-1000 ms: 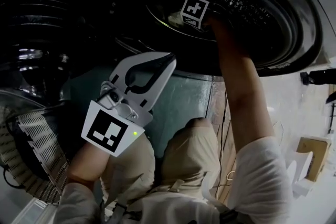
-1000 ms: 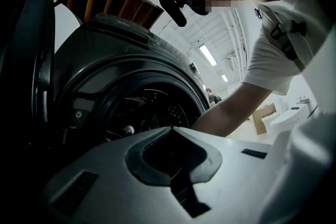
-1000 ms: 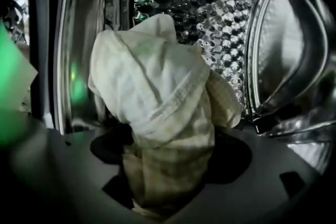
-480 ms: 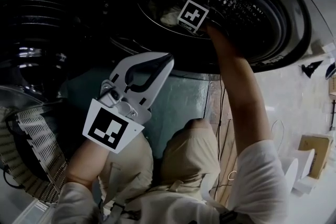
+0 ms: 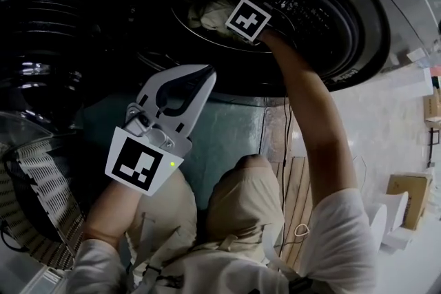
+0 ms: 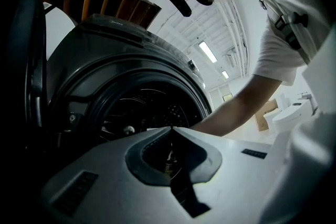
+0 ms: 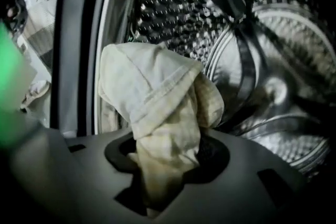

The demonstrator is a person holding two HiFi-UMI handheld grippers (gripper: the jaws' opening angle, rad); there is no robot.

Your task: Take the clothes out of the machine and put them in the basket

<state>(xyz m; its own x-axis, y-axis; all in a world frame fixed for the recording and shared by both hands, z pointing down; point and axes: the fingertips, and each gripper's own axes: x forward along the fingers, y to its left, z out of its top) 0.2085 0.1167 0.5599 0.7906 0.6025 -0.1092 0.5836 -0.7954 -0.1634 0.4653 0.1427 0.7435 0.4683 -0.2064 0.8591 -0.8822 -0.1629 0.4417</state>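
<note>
Cream cloth [image 7: 152,81]: inside washer drum [image 5: 331,17] at upper centre, right tool [image 7: 167,155] closing its jaws on it; left tool [image 5: 205,74] pinched together, empty; basket [image 5: 38,175] lower left, transfer not yet made.

Dim, underexposed frames, bright ceiling strip lights, fisheye-bent edges, dark vignetted corners

right hand-held gripper [image 7: 165,140] raised, jaws closing on garment [image 7: 149,78] (lifted)
</note>
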